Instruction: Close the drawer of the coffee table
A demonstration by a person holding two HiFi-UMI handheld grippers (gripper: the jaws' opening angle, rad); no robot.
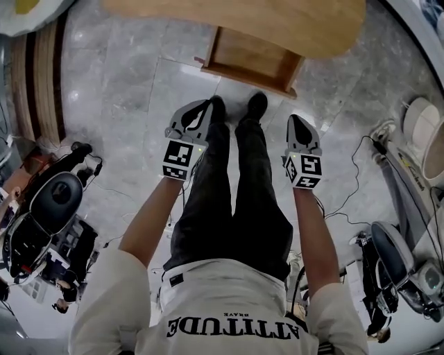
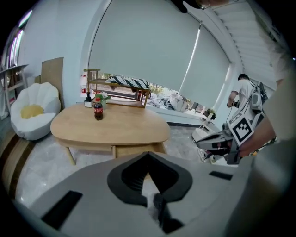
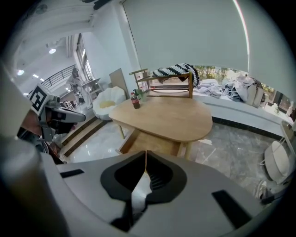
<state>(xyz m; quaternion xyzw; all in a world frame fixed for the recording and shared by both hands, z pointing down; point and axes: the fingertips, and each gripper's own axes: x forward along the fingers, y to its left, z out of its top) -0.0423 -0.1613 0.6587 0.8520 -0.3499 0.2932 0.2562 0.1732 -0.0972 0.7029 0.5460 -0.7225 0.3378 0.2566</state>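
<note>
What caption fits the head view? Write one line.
Person faces the open drawer of the coffee table, left gripper and right gripper both shut, empty.

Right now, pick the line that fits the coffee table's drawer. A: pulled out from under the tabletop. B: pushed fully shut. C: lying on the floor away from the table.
A: the head view shows the drawer sticking out from under the coffee table, its inside open to view.

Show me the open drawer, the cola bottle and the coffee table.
drawer [image 1: 251,59]: head view, its inside floor.
cola bottle [image 2: 98,111]: left gripper view, its dark body.
coffee table [image 3: 171,118]: right gripper view, its wooden top.
</note>
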